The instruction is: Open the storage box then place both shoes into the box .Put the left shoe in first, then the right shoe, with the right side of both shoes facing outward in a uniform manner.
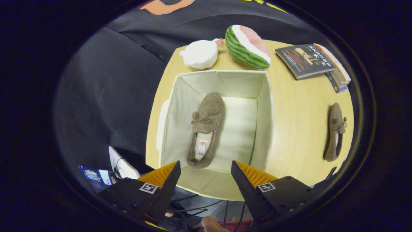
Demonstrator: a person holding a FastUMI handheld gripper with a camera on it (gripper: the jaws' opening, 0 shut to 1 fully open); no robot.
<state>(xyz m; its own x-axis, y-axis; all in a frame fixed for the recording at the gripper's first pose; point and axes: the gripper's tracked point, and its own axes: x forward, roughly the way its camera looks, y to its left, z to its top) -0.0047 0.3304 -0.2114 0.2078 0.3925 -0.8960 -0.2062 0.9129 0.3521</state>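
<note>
Hovering above the near rim of the open storage box (264,106), hand-held gripper (206,174) with fingers spread wide apart, gripping nothing. Already inside the box: one brown shoe (206,129), lying flat on the floor toward the left wall, toe pointing away from the fingers, heel just ahead of them, long axis running roughly straight out from the gripper with a slight lean to the right at the toe. Room left free on the box floor beside it, to the right.

Out on the desk (296,129), well apart from the box and off to the right of the right finger: the second shoe (334,132), resting on its sole, long axis also running away from the gripper, toe at the far end, bow on top. Nearly parallel to the shoe in the box, so probably little turning needed once lifted.

Next move, as judged: swing right past the box wall, come down over that shoe across its width, close, lift, carry back left into the free space.

Beyond the box: a watermelon toy (248,46), a white bag (200,54), a stack of books (312,61).
</note>
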